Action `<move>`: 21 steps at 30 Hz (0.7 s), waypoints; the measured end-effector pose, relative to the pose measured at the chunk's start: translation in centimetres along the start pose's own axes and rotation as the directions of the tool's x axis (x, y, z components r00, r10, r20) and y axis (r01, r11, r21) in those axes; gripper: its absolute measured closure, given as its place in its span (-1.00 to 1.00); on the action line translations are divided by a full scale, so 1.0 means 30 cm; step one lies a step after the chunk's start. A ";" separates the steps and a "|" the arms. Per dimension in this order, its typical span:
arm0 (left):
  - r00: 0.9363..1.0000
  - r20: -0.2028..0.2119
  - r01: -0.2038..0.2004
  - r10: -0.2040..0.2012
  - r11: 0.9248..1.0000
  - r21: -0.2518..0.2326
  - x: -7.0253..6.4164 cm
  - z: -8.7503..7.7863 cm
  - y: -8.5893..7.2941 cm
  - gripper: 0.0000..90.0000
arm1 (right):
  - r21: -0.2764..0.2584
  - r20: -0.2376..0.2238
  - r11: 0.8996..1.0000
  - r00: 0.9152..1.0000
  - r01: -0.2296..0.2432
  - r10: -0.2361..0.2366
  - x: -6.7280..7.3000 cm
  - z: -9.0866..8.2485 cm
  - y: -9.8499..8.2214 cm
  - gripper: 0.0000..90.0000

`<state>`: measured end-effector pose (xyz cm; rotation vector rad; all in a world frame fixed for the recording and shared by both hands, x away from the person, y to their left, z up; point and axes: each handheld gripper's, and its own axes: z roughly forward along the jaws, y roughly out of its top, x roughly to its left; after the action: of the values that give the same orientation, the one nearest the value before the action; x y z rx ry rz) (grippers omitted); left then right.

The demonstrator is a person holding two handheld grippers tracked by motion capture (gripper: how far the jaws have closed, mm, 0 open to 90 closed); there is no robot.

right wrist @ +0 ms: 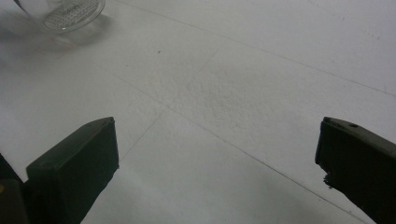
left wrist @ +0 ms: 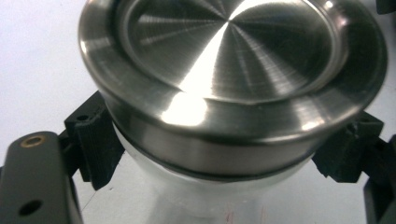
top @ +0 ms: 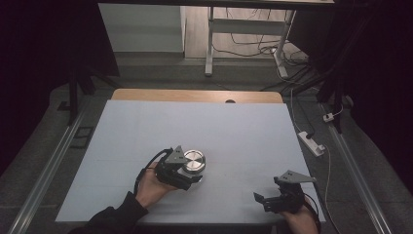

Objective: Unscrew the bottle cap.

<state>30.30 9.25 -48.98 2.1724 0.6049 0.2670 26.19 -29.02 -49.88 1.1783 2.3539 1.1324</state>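
Your left gripper (top: 187, 171) is clamped on the jar (top: 194, 162), which sits a little nearer the table's (top: 146, 126) front edge than its middle and roughly midway between the left and right edges. In the left gripper view the two black jaws press against the jar's clear body from either side, just under the lid (left wrist: 233, 70), so the grip is on the glass and not on the metal. The lid is brushed steel with a raised rim and a shallow dished top, and it sits level on the jar. Your left hand (top: 151, 187) comes in from the front edge and wraps the gripper body from behind. Your right gripper (top: 280, 197) rests near the table's front right corner, well apart from the jar. In the right gripper view its jaws stand wide open with bare table between them and nothing held. At the top left of that view you can see the jar's base (right wrist: 70, 14), clear with a fine grid pattern, though whether it rests on the table or hangs just above it cannot be told.
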 end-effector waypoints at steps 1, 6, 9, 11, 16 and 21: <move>1.000 -0.001 -0.001 0.001 1.000 -0.001 0.000 0.000 0.000 -0.65 | -0.002 0.001 1.000 1.000 0.002 -0.002 0.002 -0.001 0.001 -1.00; 1.000 0.000 0.001 -0.001 1.000 -0.005 0.004 -0.001 -0.001 -0.65 | -0.011 0.001 1.000 1.000 0.012 -0.012 0.005 -0.003 0.001 -1.00; 1.000 -0.001 0.005 -0.005 1.000 -0.007 0.004 -0.002 -0.001 -0.65 | -0.027 -0.019 1.000 1.000 -0.001 0.001 0.007 -0.005 0.005 -1.00; 1.000 -0.002 0.005 -0.005 1.000 -0.007 0.004 -0.002 -0.001 -0.65 | -0.033 -0.023 0.999 1.000 0.008 -0.009 0.013 -0.005 0.010 -1.00; 1.000 -0.004 0.005 -0.005 1.000 -0.008 0.005 -0.002 -0.003 -0.65 | -0.043 -0.036 0.999 0.999 0.021 -0.023 0.025 -0.003 0.022 -1.00; 1.000 -0.007 0.002 -0.003 1.000 -0.008 0.004 -0.001 -0.003 -0.65 | -0.048 -0.045 0.998 0.998 0.034 -0.036 0.035 -0.001 0.030 -1.00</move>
<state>30.37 9.38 -49.03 2.1637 0.6092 0.2748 26.01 -27.89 -49.08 1.1027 2.3585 1.2082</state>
